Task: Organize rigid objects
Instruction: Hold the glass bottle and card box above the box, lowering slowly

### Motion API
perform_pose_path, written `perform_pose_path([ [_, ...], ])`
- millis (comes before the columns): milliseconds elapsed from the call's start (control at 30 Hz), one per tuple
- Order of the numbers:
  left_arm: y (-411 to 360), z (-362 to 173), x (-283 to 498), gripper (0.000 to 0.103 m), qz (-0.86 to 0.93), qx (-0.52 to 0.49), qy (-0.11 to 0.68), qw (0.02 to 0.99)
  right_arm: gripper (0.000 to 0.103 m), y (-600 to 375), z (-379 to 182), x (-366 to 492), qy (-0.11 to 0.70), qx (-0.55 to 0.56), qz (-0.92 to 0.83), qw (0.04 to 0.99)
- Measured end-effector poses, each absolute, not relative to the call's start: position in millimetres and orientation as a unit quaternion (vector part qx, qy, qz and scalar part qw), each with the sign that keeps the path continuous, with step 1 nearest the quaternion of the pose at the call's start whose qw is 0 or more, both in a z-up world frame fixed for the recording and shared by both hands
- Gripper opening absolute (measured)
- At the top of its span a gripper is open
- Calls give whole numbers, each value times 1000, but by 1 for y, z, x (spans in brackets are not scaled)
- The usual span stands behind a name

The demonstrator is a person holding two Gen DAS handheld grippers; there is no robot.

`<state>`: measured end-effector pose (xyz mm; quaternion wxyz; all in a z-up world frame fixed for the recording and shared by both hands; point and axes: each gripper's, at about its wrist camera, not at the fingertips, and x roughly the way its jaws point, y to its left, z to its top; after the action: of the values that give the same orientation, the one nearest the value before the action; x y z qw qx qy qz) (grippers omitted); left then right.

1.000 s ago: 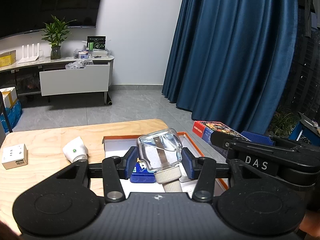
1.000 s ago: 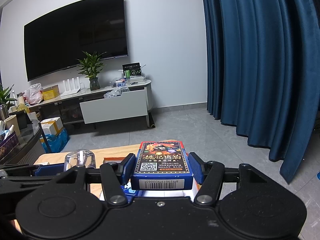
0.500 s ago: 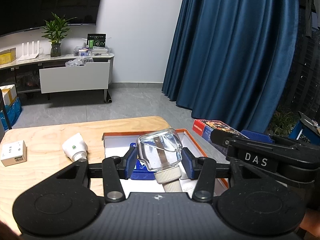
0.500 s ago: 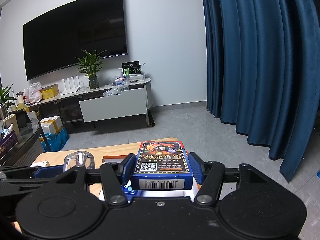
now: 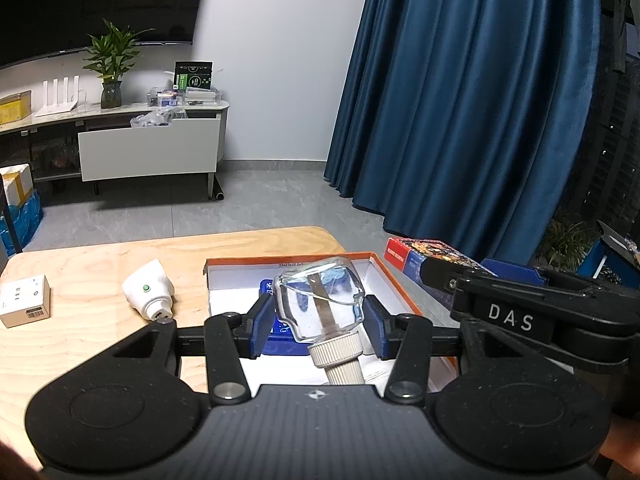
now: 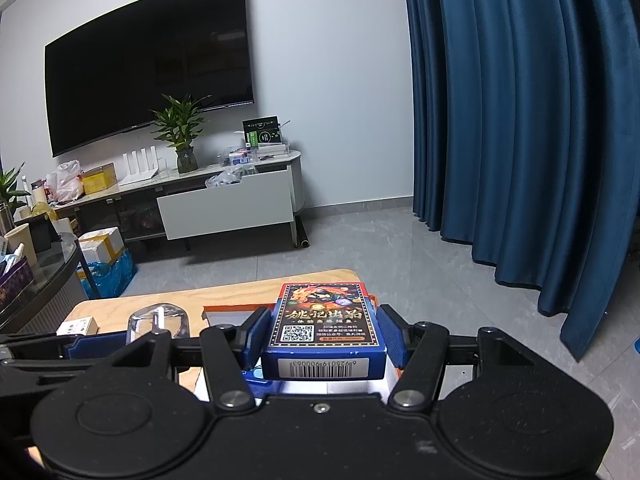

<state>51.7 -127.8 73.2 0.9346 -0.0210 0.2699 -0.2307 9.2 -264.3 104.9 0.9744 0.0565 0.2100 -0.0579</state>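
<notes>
Little has shifted: both hands hold steady. Glass bottle (image 5: 320,304) clamped in left gripper (image 5: 318,326), cap toward the camera, hanging directly over the open tray (image 5: 394,276) on the bench (image 5: 80,344). Card box (image 6: 324,330) clamped in right gripper (image 6: 322,338), just right of the tray.
</notes>
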Motion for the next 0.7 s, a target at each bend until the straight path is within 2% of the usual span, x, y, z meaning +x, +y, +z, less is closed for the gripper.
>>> perform_pose_path([
  [700,-124,69,59,49,-228,-23,282,932,71,-264,100,22,228,54,-56,970],
])
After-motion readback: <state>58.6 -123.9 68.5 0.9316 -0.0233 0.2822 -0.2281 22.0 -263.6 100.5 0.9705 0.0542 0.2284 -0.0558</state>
